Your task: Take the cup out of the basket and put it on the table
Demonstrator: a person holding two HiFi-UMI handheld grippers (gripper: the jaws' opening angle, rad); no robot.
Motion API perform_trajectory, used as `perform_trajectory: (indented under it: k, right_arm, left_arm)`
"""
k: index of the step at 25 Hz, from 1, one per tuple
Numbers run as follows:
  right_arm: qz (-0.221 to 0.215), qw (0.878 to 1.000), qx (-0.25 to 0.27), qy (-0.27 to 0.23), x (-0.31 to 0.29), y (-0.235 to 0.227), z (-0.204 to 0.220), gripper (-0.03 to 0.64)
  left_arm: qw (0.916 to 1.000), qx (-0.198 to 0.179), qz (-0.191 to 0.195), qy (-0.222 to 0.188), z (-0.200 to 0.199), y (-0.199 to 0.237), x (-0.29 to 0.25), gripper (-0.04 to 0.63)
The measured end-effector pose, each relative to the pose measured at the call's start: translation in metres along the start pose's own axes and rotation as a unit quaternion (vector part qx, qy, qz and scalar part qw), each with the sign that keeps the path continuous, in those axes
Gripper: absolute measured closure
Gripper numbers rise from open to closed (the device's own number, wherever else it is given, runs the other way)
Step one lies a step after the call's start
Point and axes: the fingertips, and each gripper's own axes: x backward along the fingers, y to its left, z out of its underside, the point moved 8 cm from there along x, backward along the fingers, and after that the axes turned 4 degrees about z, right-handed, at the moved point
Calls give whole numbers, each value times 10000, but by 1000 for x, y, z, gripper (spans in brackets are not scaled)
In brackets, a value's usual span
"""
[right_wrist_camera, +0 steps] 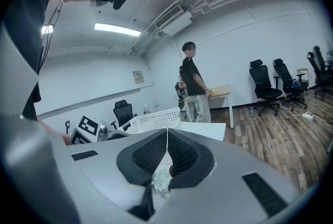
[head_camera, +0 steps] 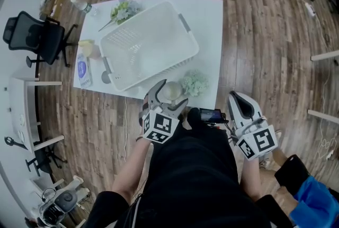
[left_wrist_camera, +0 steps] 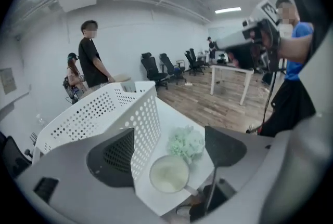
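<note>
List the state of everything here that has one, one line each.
cup: upright on the table, outside the basket
basket: upright, looks empty
left hand-held gripper: open, jaws either side of the cup, not touching it
right hand-held gripper: shut, empty

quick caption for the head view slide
Cup on the table beside the white basket, between the jaws of the open left gripper; right gripper shut, off the table.
</note>
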Motion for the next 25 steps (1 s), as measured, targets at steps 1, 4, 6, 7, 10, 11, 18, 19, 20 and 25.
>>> perform_trajectory:
  k: [1,4,6,7,10,11,18,19,20,25]
  right_arm:
    - [-9,10000,3,2,-1,0,0,591]
    - [-54,10000,8,-4,-4,1,-1,591]
    - [-88,10000,10,-15,-5,2,-3,591]
    - [-107,9999,13,-21,-6,3,-4,591]
    - [-176,9998,20,-35,-11,6,-5,591]
    - [-205,9998,23,-44,-12,7,-5,591]
    - [-364,9990,176,-198,-20,11,-14,592]
    - [-384,9987,253,-204,-20,12,-16,592]
    - [-418,9983,338,-205,-20,13,-17,592]
    - [-630,9962,554,-223,-23,22,-25,592]
  left_arm:
    - [9996,169,-37,-237,-7,1,8,166]
    - [9940,454,-257,-963,-30,4,34,184]
    - [9856,508,-602,-1499,-45,7,53,358]
    - [9789,627,-772,-1783,-51,9,61,439]
    - [9568,1224,-815,-2507,-58,11,83,572]
    - [9514,1325,-682,-2696,-58,10,89,585]
    - [9324,1488,-480,-3258,-66,15,107,588]
    - [9312,1544,-498,-3266,-67,15,108,588]
    - [9302,1588,-513,-3269,-67,14,109,588]
    - [9280,1654,-609,-3282,-63,18,118,587]
